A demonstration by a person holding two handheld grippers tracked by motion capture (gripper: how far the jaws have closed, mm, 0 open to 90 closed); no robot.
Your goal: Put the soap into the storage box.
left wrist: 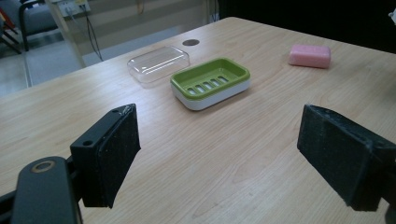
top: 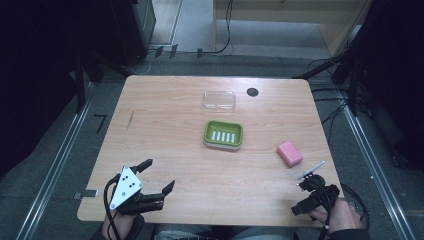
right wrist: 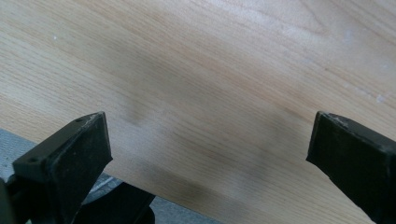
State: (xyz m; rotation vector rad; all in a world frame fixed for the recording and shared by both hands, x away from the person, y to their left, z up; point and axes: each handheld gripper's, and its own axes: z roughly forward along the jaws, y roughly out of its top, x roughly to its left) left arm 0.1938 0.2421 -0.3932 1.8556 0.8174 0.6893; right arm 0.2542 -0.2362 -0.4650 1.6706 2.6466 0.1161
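Left tongs [top: 160, 176]: near the front left corner of the bench [top: 165, 100], jaws spread wide, nothing between them; in the left gripper view [left wrist: 219, 154] bare wood lies between the two black pads.
Right tongs [top: 311, 187]: at the front right corner of the bench, held in a hand [top: 340, 212]; in the right gripper view [right wrist: 210, 154] the jaws stand far apart over bare wood at the bench edge, holding nothing.
Pink soap [top: 289, 153]: lies flat on the bench, ahead of the right tongs and a little toward the middle, near them but not touching; well apart from the left tongs. In the left gripper view [left wrist: 309, 55] it sits far off, beyond the right-hand jaw.
Green soap dish [top: 223, 134]: mid-bench, between the two tongs and farther from the person, left of the soap and apart from it; slotted tray facing up [left wrist: 210, 82].
Clear lid [top: 219, 100]: lies just beyond the dish, toward the far edge [left wrist: 158, 63].
Dark round disc [top: 252, 92]: on the bench beside the lid.
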